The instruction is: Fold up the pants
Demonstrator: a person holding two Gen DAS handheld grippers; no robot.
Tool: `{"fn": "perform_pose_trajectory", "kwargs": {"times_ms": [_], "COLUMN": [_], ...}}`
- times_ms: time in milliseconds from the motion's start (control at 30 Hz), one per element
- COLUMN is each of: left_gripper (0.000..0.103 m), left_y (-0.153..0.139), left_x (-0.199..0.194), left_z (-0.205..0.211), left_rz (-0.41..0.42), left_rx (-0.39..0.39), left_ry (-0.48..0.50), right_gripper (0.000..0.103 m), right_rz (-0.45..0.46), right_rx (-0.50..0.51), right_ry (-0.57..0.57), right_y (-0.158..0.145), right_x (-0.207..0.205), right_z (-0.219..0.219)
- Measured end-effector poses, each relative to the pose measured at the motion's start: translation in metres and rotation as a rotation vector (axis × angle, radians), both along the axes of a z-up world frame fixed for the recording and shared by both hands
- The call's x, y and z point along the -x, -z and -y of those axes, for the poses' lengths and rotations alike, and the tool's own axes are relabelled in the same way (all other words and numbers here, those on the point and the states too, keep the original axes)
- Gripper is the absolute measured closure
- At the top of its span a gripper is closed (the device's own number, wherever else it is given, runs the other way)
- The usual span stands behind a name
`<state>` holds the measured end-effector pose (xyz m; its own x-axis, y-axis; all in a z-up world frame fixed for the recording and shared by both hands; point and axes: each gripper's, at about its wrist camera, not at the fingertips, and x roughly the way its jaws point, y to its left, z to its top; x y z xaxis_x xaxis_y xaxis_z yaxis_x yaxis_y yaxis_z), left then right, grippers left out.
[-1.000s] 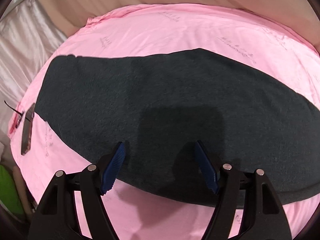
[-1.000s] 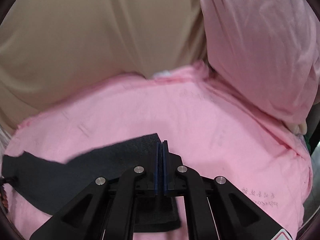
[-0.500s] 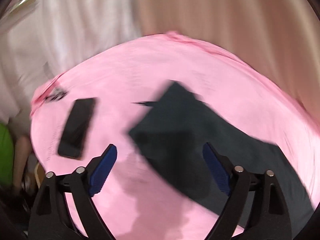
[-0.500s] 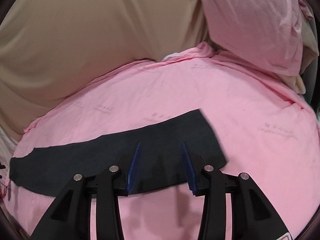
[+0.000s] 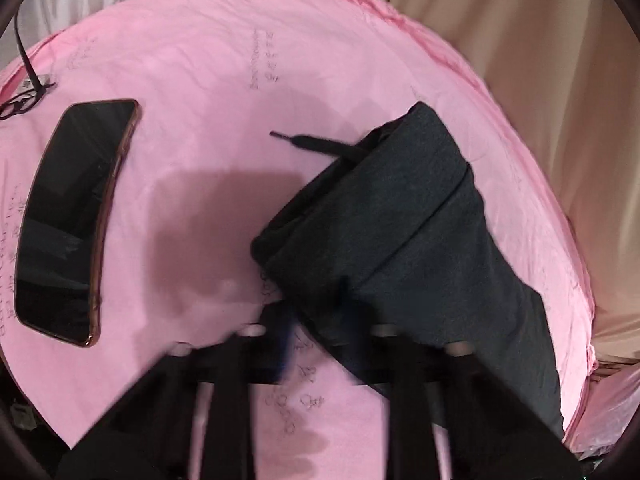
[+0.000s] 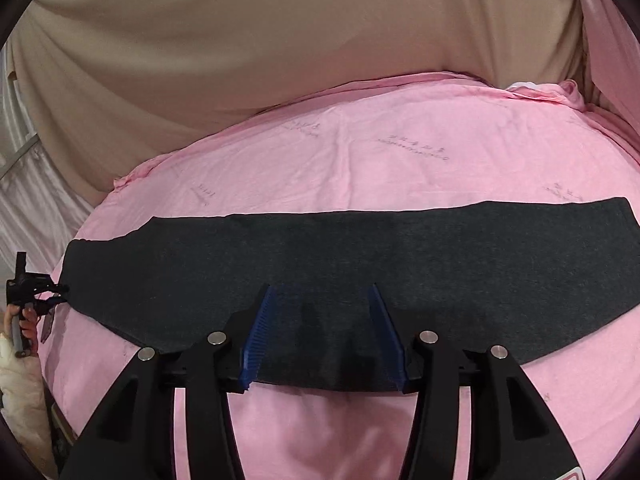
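Our dark grey fabric pants [image 6: 352, 256] lie stretched flat on the pink sheet [image 6: 400, 160]. Our right tongs [image 6: 322, 328] hover released above them; our left tongs [image 5: 320, 320], blurred, have just been closing at the waistband. A black phone [image 5: 76, 216] lies nearby.

One pants [image 6: 360, 256], one phone [image 5: 76, 216].

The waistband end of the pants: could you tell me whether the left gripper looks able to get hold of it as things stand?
Probably yes. In the left wrist view the left gripper, blurred, sits right at the near edge of the pants by the waistband, with nothing between. The phone lies well aside on the pink sheet.
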<state>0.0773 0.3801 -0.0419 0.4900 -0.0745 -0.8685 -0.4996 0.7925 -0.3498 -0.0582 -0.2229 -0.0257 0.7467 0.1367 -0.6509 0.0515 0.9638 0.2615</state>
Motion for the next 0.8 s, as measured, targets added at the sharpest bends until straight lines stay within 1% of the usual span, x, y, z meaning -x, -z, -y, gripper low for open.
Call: {"fn": "perform_pose_trajectory", "kwargs": {"times_ms": [33, 67, 100, 167, 200, 233, 267, 300, 333, 367, 400, 433, 467, 500, 567, 600, 633, 667, 700, 767, 800], "left_gripper": [0.093, 0.096, 0.096, 0.096, 0.096, 0.096, 0.093, 0.092, 0.09, 0.086, 0.077, 0.071, 0.061, 0.052, 0.046, 0.044, 0.043, 0.039, 0.03, 0.021, 0.018], "left_y": [-0.003, -0.01, -0.021, -0.027, -0.02, -0.009, 0.0, -0.001, -0.005, -0.009, -0.017, -0.023, -0.032, -0.045, -0.063, -0.074, -0.08, -0.087, -0.092, -0.095, -0.095], "left_x": [-0.001, -0.001, 0.001, 0.0, -0.002, -0.006, -0.009, -0.009, -0.009, -0.008, -0.005, -0.001, 0.007, 0.015, 0.028, 0.035, 0.035, 0.036, 0.038, 0.035, 0.035], "left_z": [-0.002, -0.004, -0.005, -0.009, -0.012, -0.014, -0.013, -0.01, -0.002, 0.005, 0.013, 0.018, 0.024, 0.033, 0.049, 0.062, 0.07, 0.08, 0.1, 0.133, 0.148], "left_rz": [0.013, 0.027, 0.05, 0.057, 0.038, 0.004, -0.008, 0.007, -0.005, -0.012, -0.015, -0.015, -0.01, 0.01, 0.054, 0.083, 0.101, 0.12, 0.143, 0.163, 0.166], "left_rx": [0.005, -0.01, -0.048, -0.08, -0.077, -0.069, -0.074, -0.108, -0.144, -0.173, -0.212, -0.248, -0.307, -0.385, -0.464, -0.495, -0.508, -0.523, -0.547, -0.6, -0.624], "left_ry": [-0.001, 0.003, -0.003, 0.007, 0.005, -0.001, -0.001, -0.001, 0.006, 0.01, 0.003, -0.009, -0.033, -0.064, -0.084, -0.081, -0.073, -0.059, -0.035, 0.012, 0.034], "right_gripper": [0.054, 0.054, 0.054, 0.05, 0.043, 0.041, 0.041, 0.041, 0.041, 0.041, 0.041, 0.041, 0.041, 0.041, 0.041, 0.041, 0.041, 0.04, 0.04, 0.04, 0.04], "right_rz": [-0.001, 0.003, 0.011, 0.027, 0.033, 0.026, 0.006, -0.018, -0.029, -0.027, -0.022, -0.014, -0.01, -0.011, -0.022, -0.026, -0.034, -0.046, -0.052, -0.052, -0.05], "right_rx": [0.005, 0.01, 0.011, 0.019, 0.033, 0.04, 0.041, 0.031, 0.023, 0.02, 0.025, 0.041, 0.055, 0.066, 0.053, 0.024, 0.0, -0.039, -0.087, -0.187, -0.237], "right_ry": [-0.002, 0.003, -0.003, -0.007, 0.005, 0.021, 0.043, 0.071, 0.097, 0.125, 0.157, 0.209, 0.262, 0.324, 0.475, 0.551, 0.596, 0.643, 0.667, 0.668, 0.654], "right_y": [-0.002, -0.006, -0.01, -0.013, -0.011, -0.008, -0.004, 0.001, 0.003, 0.003, 0.001, -0.002, -0.004, -0.005, -0.002, 0.001, 0.004, 0.009, 0.015, 0.026, 0.033], "right_x": [-0.001, -0.001, -0.001, 0.0, 0.001, 0.0, -0.001, 0.0, 0.003, 0.009, 0.017, 0.031, 0.042, 0.055, 0.086, 0.104, 0.115, 0.127, 0.136, 0.144, 0.144], "right_z": [-0.003, -0.006, -0.01, -0.008, -0.006, -0.001, 0.006, 0.015, 0.025, 0.037, 0.051, 0.071, 0.088, 0.109, 0.16, 0.189, 0.207, 0.229, 0.247, 0.272, 0.282]}}
